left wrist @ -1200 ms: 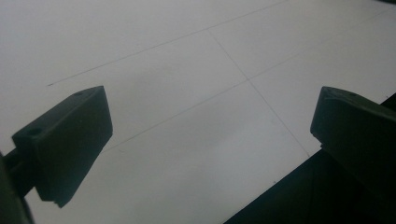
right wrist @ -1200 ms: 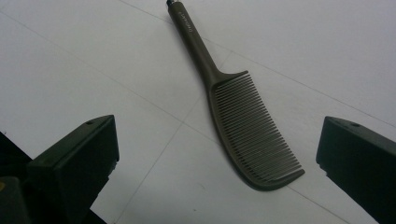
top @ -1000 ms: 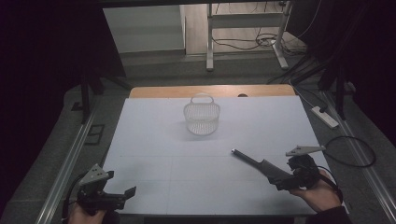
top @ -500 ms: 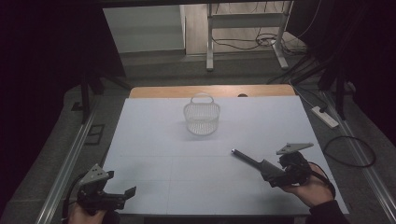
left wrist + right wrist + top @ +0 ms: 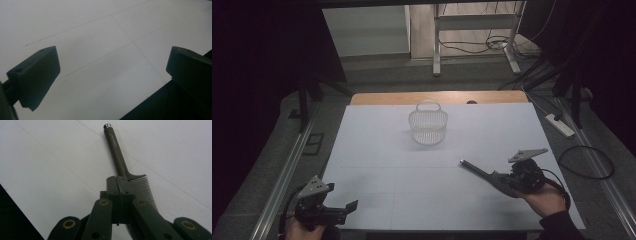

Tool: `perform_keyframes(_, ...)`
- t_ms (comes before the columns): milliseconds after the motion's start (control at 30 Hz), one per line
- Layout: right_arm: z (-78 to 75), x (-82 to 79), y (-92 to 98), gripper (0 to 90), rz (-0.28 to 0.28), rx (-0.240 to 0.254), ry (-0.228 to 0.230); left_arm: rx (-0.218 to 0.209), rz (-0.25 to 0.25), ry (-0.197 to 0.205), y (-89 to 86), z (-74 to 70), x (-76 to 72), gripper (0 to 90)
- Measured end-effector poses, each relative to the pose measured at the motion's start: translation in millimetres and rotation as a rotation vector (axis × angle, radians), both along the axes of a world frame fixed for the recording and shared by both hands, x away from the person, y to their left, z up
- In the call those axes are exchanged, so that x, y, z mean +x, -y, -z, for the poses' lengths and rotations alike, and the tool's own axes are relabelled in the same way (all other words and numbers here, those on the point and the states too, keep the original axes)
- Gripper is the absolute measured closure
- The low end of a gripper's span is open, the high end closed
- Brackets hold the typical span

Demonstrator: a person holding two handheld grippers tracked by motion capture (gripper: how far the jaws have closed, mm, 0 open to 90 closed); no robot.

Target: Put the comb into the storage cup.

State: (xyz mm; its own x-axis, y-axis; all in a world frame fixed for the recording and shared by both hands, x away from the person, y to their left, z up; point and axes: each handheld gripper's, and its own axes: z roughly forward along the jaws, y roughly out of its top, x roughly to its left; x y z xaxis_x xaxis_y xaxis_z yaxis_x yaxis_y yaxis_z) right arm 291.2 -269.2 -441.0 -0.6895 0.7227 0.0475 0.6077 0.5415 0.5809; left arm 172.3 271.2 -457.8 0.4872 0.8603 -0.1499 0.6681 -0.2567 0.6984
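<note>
While the right gripper [image 5: 120,181] rests low on the near right part of the white table [image 5: 387,150], its jaws have just been closing and now clench the spine of a dark comb [image 5: 117,157]. Its handle points away toward the far left, and its teeth show beside the jaws. At the near left corner of the table, the left gripper [image 5: 349,206] has its jaws released, with nothing between them. A white wire basket [image 5: 428,126] stands upright far across the table, well apart from both.
</note>
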Motion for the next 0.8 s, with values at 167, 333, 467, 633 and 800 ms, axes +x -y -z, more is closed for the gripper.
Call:
perform_keyframes(167, 7.6, 0.1, 3.9, 89.2, -0.020, -0.007, -0.003, 0.001, -0.002, -0.001, 0.0, 0.2, 0.4, 0.0)
perform_keyframes(333, 17.1, 0.3, 6.8, 89.3, -0.041, -0.006, -0.019, 0.003, -0.002, -0.002, 0.4, 0.1, 0.4, 0.0)
perform_keyframes(467, 24.7, 0.8, 6.6, 89.3, -0.051, -0.023, -0.035, 0.004, -0.003, -0.003, 0.4, 0.2, 0.4, 0.1)
perform_keyframes(633, 32.8, 1.0, 6.6, 89.2, -0.056, -0.047, -0.043, 0.007, -0.003, -0.003, 0.7, 0.2, 0.4, 0.2)
perform_keyframes(800, 38.6, 1.8, 8.7, 89.2, -0.054, -0.056, -0.060, 0.008, -0.002, -0.003, 0.9, 0.2, 0.4, 0.4)
